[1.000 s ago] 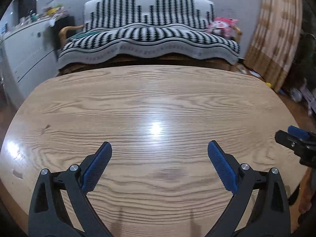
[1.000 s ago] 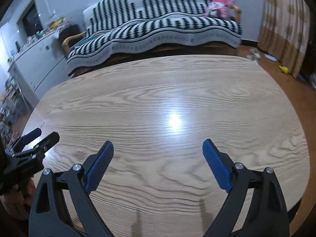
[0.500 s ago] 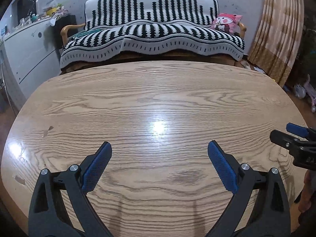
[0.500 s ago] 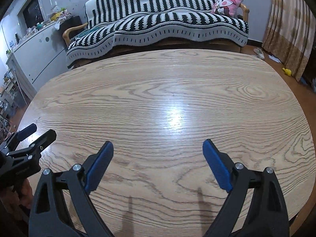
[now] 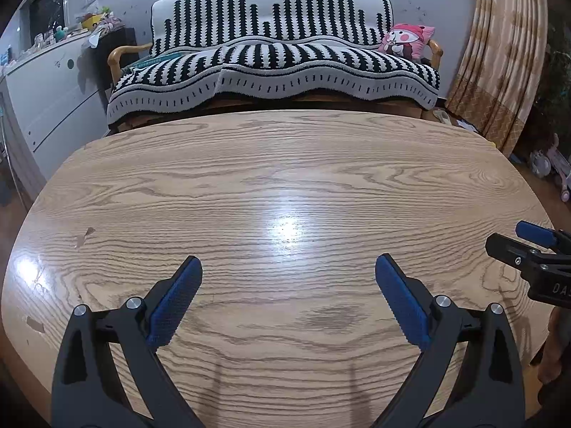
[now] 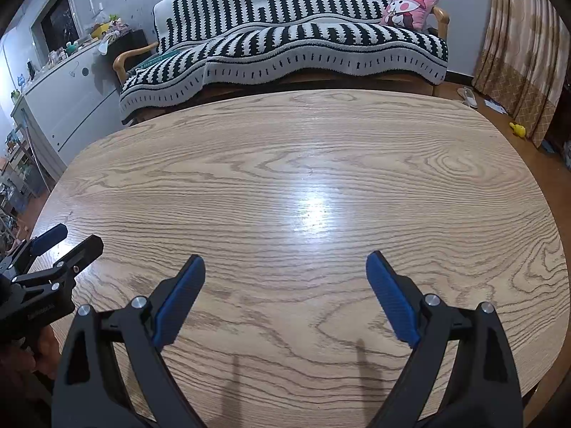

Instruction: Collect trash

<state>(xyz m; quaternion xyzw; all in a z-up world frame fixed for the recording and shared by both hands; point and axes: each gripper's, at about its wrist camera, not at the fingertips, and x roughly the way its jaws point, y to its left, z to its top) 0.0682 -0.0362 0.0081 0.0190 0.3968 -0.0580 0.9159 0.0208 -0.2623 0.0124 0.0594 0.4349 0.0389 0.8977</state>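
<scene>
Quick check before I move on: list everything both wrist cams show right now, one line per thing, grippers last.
table: one, light oak woodgrain, oval, fills the foreground under both grippers; no trash visible on it
sofa: one, wooden arms, black-and-white striped cover, behind the table
plush pillow: one, pink, right end of the sofa
cabinet: one, white, left wall, small clutter on top
curtain: one, tan patterned, right side
yellow toy: one, on the floor by the curtain
slipper: pale, on the floor right of the sofa; count unclear
left gripper: black with blue pads, jaws wide apart, holding nothing
right gripper: same, jaws wide apart, holding nothing
</scene>
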